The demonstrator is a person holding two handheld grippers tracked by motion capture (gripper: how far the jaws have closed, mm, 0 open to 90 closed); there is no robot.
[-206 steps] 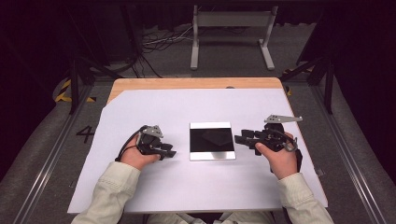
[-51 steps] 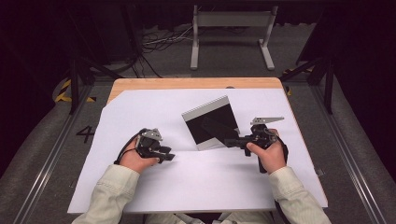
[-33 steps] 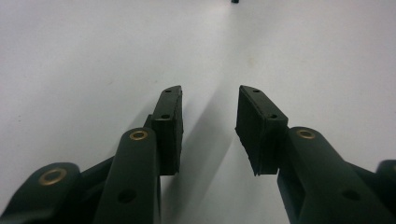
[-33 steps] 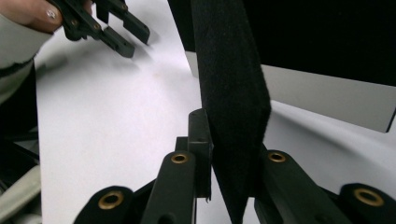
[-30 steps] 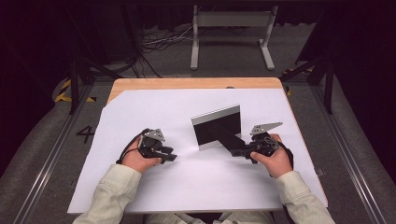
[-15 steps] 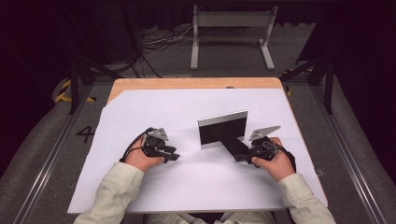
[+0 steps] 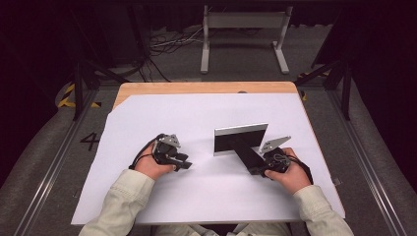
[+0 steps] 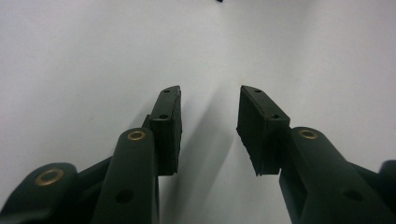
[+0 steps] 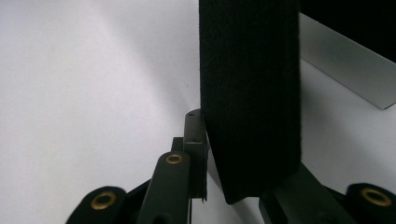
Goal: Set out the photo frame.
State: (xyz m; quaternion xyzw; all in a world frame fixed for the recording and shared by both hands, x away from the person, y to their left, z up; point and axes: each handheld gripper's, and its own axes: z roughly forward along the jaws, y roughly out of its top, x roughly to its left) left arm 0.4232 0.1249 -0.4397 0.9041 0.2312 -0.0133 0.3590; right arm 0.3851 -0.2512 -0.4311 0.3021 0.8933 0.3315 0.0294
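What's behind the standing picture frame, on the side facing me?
A black prop leg slants from the back of the picture frame down to the white table cover, between the jaws of the right gripper. The frame's front faces away, unseen.

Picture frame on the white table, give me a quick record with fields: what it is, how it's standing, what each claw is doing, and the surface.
object: picture frame, black face, silver edge, black back stand
pose: upright on its lower edge, back stand angled toward the person
right claw: at the foot of the back stand, stand between its jaws; jaws have just been opening a little, grip unclear
left claw: open, nothing between its jaws, resting apart from the frame
surface: white sheet over a wooden table
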